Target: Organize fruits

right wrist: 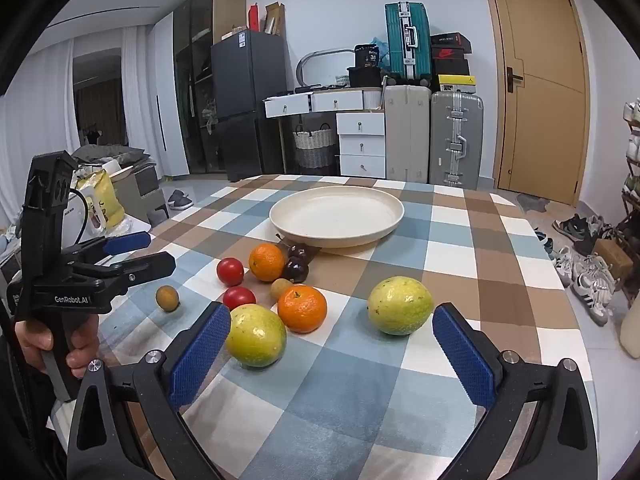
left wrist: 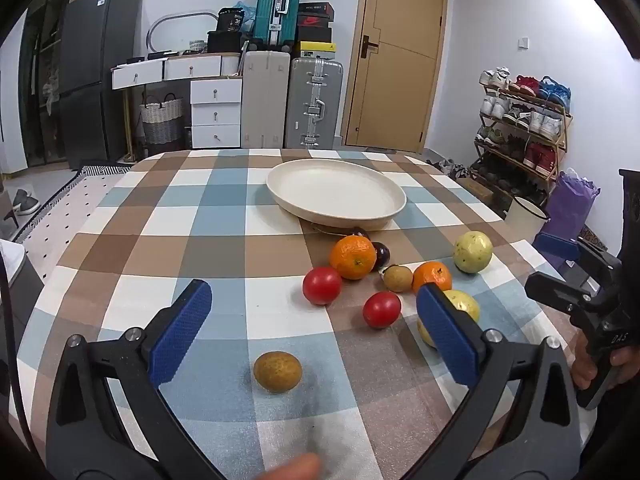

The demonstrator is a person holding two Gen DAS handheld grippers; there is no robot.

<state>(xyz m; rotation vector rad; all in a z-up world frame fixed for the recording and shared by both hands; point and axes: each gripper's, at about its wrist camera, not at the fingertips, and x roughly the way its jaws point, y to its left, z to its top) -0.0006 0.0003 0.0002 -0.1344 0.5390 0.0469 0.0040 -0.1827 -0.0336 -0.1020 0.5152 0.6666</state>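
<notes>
An empty cream plate [left wrist: 336, 194] [right wrist: 336, 216] sits on the checked table. In front of it lie two oranges [left wrist: 353, 257] [right wrist: 303, 308], two red tomatoes [left wrist: 322, 285] [right wrist: 230, 271], two yellow-green guavas [right wrist: 400, 305] [right wrist: 256, 335], dark plums [right wrist: 297, 270] and a small brown fruit [left wrist: 397, 278]. A lone small brown fruit [left wrist: 277, 371] lies between my open left gripper's [left wrist: 316, 334] fingers, apart from both. My right gripper [right wrist: 332, 354] is open and empty, low over the table, just short of the two guavas.
The checked tablecloth [left wrist: 200, 248] covers the table. Suitcases [left wrist: 316, 104], white drawers [left wrist: 216, 112] and a door [left wrist: 400, 56] stand behind. A shoe rack [left wrist: 520, 128] is at the right. A fridge [right wrist: 244, 100] stands far left.
</notes>
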